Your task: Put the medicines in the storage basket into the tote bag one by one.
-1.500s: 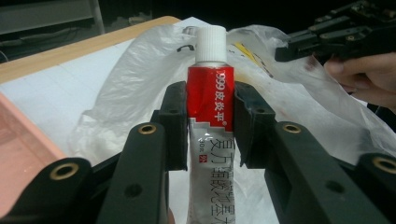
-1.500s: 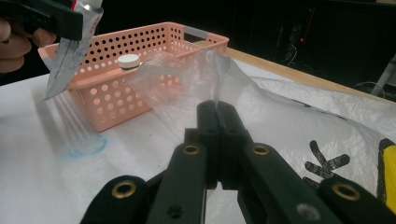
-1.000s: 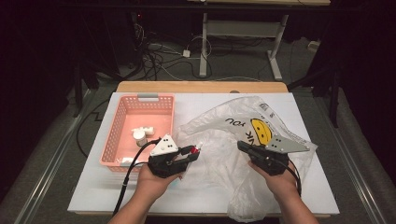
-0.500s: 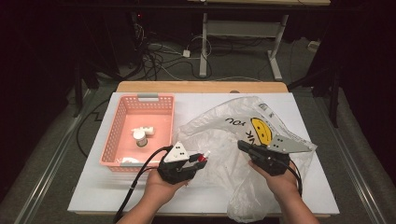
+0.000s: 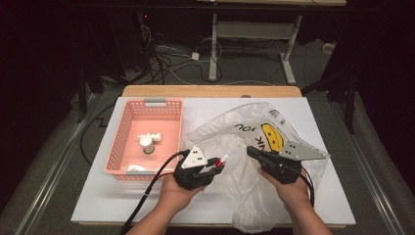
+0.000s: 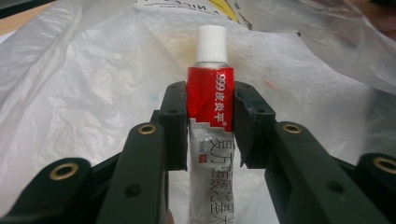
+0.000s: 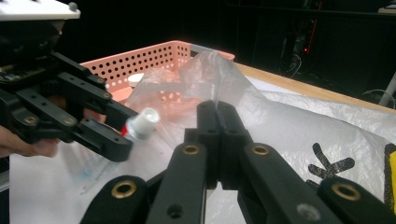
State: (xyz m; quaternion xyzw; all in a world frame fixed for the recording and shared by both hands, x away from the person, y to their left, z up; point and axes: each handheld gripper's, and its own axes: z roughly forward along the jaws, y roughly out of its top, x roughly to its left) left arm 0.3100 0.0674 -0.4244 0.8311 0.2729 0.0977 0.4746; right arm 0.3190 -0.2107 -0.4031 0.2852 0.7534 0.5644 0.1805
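Here, the left gripper (image 6: 210, 126) clamps a red-and-white tube (image 6: 210, 107) over the plastic bag (image 5: 230, 137), whose edge the right gripper (image 7: 218, 116) pinches beside the pink basket (image 5: 117, 147).

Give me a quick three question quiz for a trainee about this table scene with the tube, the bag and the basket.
1. True or false: the left gripper has its jaws shut on the red and white ointment tube.
2. What does the right gripper pinch? A) pink perforated plastic basket B) clear crinkled plastic bag C) nothing
3. Fill in: the tube's white cap points toward the ____.

Key: 1 true; 2 B; 3 bag.
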